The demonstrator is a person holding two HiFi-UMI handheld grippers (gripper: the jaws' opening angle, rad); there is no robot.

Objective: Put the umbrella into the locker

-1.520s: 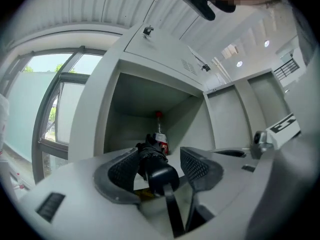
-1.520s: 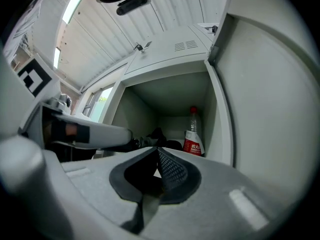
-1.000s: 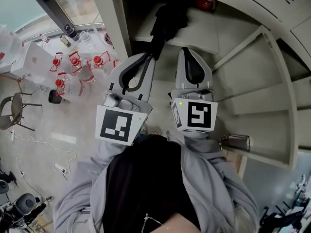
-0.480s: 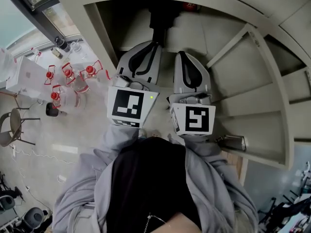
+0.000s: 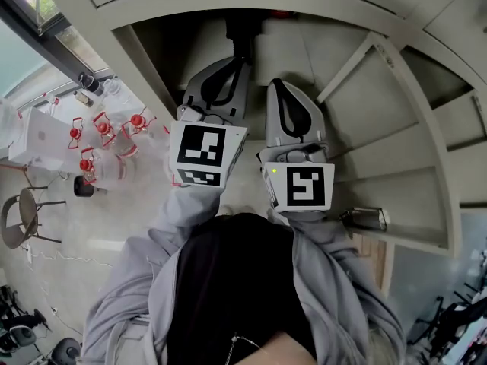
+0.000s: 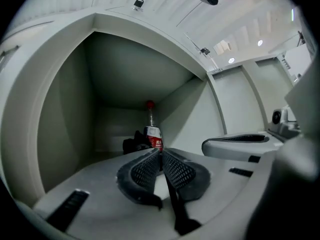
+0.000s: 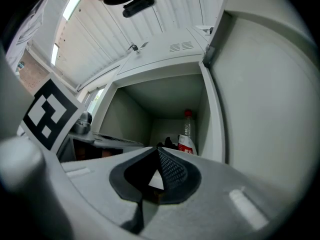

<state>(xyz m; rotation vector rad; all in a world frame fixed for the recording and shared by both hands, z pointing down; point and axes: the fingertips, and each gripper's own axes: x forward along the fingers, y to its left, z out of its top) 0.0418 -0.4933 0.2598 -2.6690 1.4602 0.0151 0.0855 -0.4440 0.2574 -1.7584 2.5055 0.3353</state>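
The black folded umbrella (image 5: pixel 240 33) lies on the floor of the open locker compartment (image 5: pixel 163 59), pointing toward its back. My left gripper (image 5: pixel 243 61) reaches into the opening, level, shut on the umbrella's near end. In the left gripper view the pads (image 6: pixel 148 168) are pressed together with a thin black strip between them, and the umbrella's bulk (image 6: pixel 135 141) shows just beyond. My right gripper (image 5: pixel 275 84) is beside it on the right, shut and empty (image 7: pixel 157 151). The umbrella (image 7: pixel 169 144) is a dark lump beyond the right gripper's tips.
A clear bottle with a red label and cap (image 6: pixel 152 130) stands at the back of the compartment, beside the umbrella. The locker door (image 5: pixel 358 59) hangs open on the right. On the floor to the left are several red-capped jugs (image 5: pixel 99 139) and a chair (image 5: pixel 19 219).
My left gripper has pushed forward into the locker, carrying the umbrella deeper toward the back. The right gripper has stayed almost where it was.
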